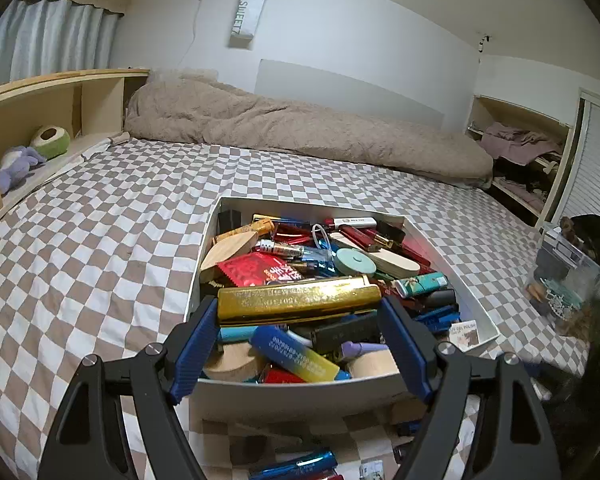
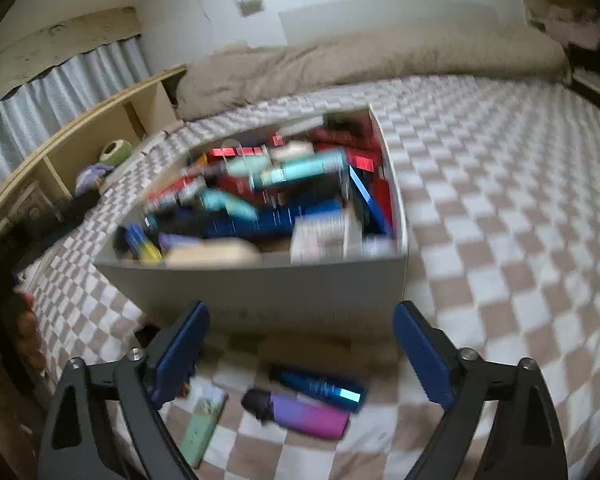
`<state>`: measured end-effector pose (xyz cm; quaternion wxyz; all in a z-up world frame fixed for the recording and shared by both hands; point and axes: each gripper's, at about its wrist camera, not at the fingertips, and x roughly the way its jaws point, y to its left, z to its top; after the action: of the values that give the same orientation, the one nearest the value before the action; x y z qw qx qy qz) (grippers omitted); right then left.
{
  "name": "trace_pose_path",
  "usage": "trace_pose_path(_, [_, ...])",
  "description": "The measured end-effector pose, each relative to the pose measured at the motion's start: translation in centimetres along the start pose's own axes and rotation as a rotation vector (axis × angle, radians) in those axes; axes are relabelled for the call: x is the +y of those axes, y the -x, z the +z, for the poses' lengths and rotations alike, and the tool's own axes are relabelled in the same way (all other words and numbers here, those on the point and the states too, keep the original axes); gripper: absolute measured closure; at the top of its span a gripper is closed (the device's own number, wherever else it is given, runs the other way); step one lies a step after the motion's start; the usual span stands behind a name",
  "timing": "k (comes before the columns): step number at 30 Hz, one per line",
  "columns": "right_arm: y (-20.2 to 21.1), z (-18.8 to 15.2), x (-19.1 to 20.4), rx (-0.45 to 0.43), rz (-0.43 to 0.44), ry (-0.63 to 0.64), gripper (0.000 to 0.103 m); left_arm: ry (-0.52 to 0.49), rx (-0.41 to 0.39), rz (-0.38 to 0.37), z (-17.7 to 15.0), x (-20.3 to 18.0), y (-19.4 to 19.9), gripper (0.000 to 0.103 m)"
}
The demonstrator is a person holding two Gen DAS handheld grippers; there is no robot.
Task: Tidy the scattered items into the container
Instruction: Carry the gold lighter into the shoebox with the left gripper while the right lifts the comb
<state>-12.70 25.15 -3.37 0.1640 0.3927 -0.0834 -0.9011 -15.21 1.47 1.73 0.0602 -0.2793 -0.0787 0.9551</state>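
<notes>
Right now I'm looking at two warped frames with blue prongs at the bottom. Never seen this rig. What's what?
No robot here: a person carries a hand-held gripper in each hand, and a fisheye camera on each looks forward along its two blue fingers.

The left camera's view shows the left hand-held gripper with a gold bar-shaped case between its fingers, over a white box crammed with lighters and small items on a checkered bed sheet.

The right camera's view is motion-blurred. The right hand-held gripper is open and empty, above loose items in front of the box: a blue lighter, a purple-pink vape and a pale green lighter.
</notes>
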Motion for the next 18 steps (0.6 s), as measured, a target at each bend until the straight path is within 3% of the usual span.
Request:
trace_pose_path(7, [-3.7,-3.6,0.1,0.091,-0.035,-0.063,0.009,0.01,0.01,-0.012,-0.8,0.2,0.8,0.023])
trace_pose_path(9, [-4.5,-3.8,0.5,0.091,-0.06,-0.059,0.008,0.01,0.011,-0.01,-1.1,0.2,1.0,0.023])
trace_pose_path(11, [-5.0,-3.6,1.0,0.088,-0.09,-0.049,0.0,0.013,0.012,-0.011,-1.2,0.3,1.1,0.023])
trace_pose_path(18, [-6.7,-2.7,1.0,0.099,-0.188,-0.069,0.0,0.012,0.015,-0.019,-1.6,0.5,1.6,0.023])
